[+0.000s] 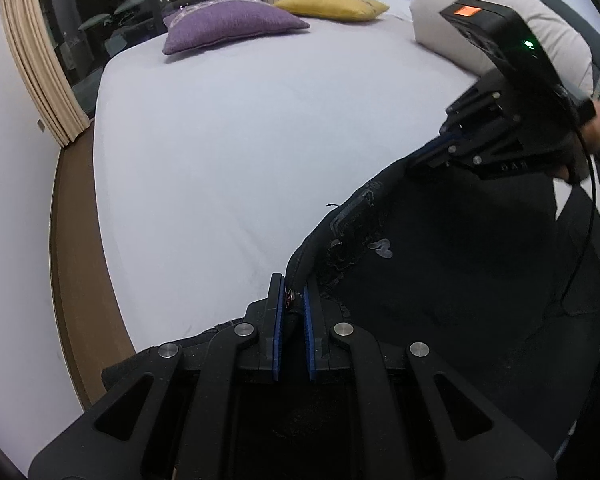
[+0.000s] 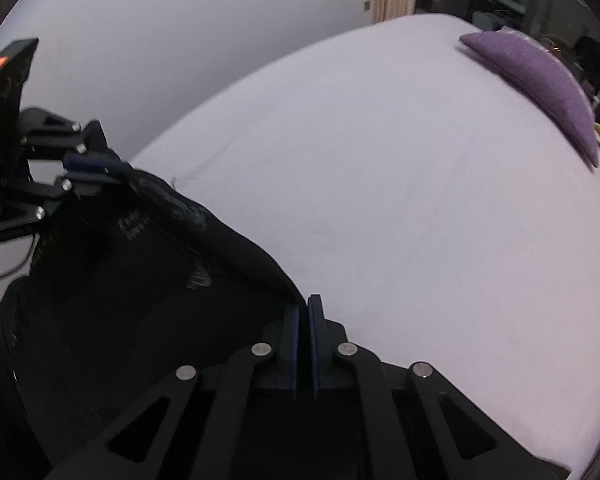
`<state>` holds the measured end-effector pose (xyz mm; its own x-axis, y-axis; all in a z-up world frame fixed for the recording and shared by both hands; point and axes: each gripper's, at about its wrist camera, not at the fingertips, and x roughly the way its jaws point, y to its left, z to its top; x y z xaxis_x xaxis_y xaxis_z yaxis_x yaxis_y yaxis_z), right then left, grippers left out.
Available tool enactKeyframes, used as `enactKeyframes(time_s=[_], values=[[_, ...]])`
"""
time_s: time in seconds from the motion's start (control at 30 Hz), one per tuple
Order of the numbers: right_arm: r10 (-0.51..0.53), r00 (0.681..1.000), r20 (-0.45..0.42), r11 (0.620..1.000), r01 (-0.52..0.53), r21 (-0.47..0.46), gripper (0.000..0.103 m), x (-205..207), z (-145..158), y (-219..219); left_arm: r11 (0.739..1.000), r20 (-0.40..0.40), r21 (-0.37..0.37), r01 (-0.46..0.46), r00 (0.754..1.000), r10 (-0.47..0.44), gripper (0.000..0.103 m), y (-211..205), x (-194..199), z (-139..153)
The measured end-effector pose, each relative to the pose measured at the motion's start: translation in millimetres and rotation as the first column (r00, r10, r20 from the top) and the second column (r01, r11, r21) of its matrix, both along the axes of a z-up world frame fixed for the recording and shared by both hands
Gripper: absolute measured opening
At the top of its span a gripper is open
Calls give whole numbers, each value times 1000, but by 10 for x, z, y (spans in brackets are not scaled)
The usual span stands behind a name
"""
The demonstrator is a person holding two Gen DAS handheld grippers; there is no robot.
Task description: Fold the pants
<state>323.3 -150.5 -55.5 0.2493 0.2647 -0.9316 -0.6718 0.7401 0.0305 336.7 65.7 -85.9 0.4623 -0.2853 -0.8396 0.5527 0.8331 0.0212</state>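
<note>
The black pants hang stretched between my two grippers above the near edge of the bed; they also fill the lower left of the right wrist view. My left gripper is shut on one end of the waistband, its button pinched between the blue pads. My right gripper is shut on the other end. The right gripper also shows in the left wrist view, and the left gripper in the right wrist view. The legs hang out of sight below.
The bed has a pale lilac sheet. A purple cushion, a yellow cushion and a white pillow lie at its far end. A brown floor strip, white wall and beige curtain stand at left.
</note>
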Motion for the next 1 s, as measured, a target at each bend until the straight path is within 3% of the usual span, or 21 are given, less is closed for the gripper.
enactKeyframes(time_s=[0.17,0.3,0.53,0.73,0.77,0.8,0.87,0.93,1.0], values=[[-38,997,73,997,33,70,4,-447,227,284,1000,13,-23,11,1000,-11,7,-72,-230,117],[-39,997,70,991,29,131,2,-767,251,406,999,10,-30,13,1000,-12,7,-77,-492,171],[-16,996,87,983,0,184,2,-1097,425,217,999,27,-35,16,1000,-15,8,-88,-1036,236],[60,978,200,994,-76,74,2,-1500,630,201,998,48,-67,-3,999,6,7,-111,-1209,330],[66,968,243,996,-79,42,15,-1640,682,216,998,50,-70,-3,999,6,7,-110,-1216,339],[68,957,281,997,-77,22,53,-1734,723,226,997,49,-72,-4,999,7,7,-96,-1201,349],[90,927,365,996,-93,-8,82,-1887,767,253,996,45,-83,-14,999,17,7,-89,-1184,354],[165,888,430,986,-139,-92,77,-2033,721,367,996,43,-91,-19,999,23,7,-87,-1195,357],[216,886,410,973,-160,-166,66,-2036,606,476,996,47,-90,-14,999,19,7,-109,-1239,369]])
